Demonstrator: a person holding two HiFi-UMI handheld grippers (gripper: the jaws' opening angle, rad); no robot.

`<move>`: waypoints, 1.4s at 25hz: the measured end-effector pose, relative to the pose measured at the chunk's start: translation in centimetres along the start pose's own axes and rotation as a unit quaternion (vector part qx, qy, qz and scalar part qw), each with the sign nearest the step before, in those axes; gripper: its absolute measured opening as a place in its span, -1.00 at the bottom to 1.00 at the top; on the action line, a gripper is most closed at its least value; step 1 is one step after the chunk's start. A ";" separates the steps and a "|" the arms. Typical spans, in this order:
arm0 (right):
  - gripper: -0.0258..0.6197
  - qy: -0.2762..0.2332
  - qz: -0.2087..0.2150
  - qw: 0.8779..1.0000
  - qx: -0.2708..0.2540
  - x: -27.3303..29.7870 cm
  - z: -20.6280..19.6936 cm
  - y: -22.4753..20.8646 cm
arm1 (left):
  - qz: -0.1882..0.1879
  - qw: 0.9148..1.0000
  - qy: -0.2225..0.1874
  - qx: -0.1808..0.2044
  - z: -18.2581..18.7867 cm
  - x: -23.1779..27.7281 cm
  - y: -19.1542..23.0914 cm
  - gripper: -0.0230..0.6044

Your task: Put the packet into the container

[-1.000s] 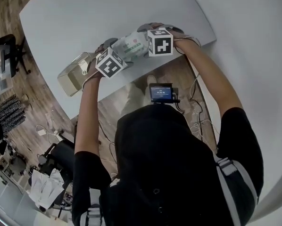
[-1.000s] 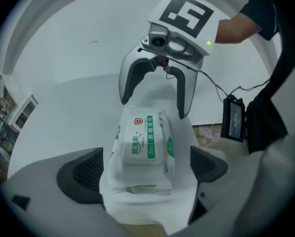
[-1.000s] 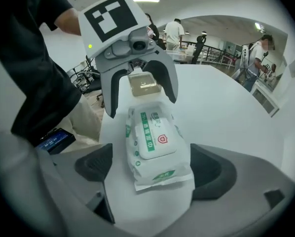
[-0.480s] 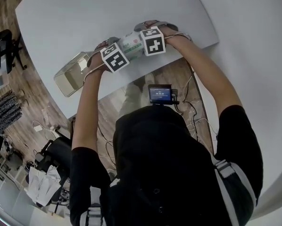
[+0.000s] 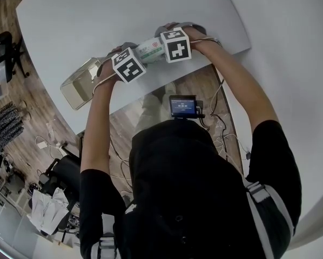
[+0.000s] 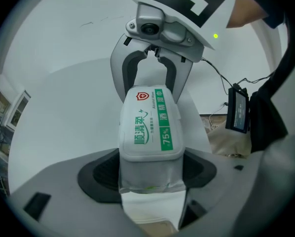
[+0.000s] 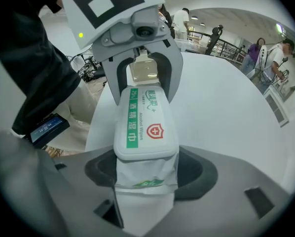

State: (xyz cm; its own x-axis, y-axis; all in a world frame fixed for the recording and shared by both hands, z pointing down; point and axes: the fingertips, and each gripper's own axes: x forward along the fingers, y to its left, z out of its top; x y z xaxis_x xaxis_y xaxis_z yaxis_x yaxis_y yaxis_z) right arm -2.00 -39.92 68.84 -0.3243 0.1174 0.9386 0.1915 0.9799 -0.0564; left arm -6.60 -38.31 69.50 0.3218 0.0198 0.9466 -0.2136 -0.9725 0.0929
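A white wipes packet (image 5: 149,49) with a green stripe lies lengthwise between my two grippers above the white table's front edge. My left gripper (image 6: 148,176) has one end of the packet (image 6: 148,132) between its jaws, which are closing, and the pads press on its sides. My right gripper (image 7: 146,174) is closing on the other end of the packet (image 7: 143,132) in the same way. In the head view the left gripper (image 5: 135,61) and the right gripper (image 5: 164,46) face each other. The clear container (image 5: 81,83) stands just left of them.
The white table (image 5: 96,15) stretches away beyond the grippers. Its front edge runs just under the packet, with wooden floor (image 5: 150,99) and cables below. People stand far off in the right gripper view.
The two marker cubes have drawn closer together, so less of the packet shows between them. The container has stayed where it was.
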 end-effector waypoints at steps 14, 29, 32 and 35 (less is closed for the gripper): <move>0.06 0.012 -0.056 0.998 -0.007 -9.9 2.2 0.2 | 0.048 0.998 -0.023 0.030 4.3 -8.9 -0.3 0.17; 0.06 0.001 -0.066 0.995 -0.072 -11.5 14.0 0.5 | 0.105 0.994 -0.011 -0.009 -3.8 -17.6 -1.0 0.17; 0.06 -0.001 -0.063 0.995 -0.083 -10.8 17.3 0.6 | 0.106 0.994 -0.004 -0.022 -7.0 -19.0 -1.2 0.17; 0.06 -0.003 -0.059 0.994 -0.091 -10.0 20.3 0.9 | 0.114 0.993 0.000 -0.028 -9.7 -20.4 -1.4 0.17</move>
State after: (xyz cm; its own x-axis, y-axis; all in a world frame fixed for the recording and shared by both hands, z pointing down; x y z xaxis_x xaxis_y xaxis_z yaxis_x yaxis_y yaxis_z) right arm -17.43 -36.92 52.53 -0.3605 0.0041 0.9328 0.3158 0.9415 0.1179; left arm -21.80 -35.11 53.02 0.2587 -0.1986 0.9453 -0.3322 -0.9372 -0.1060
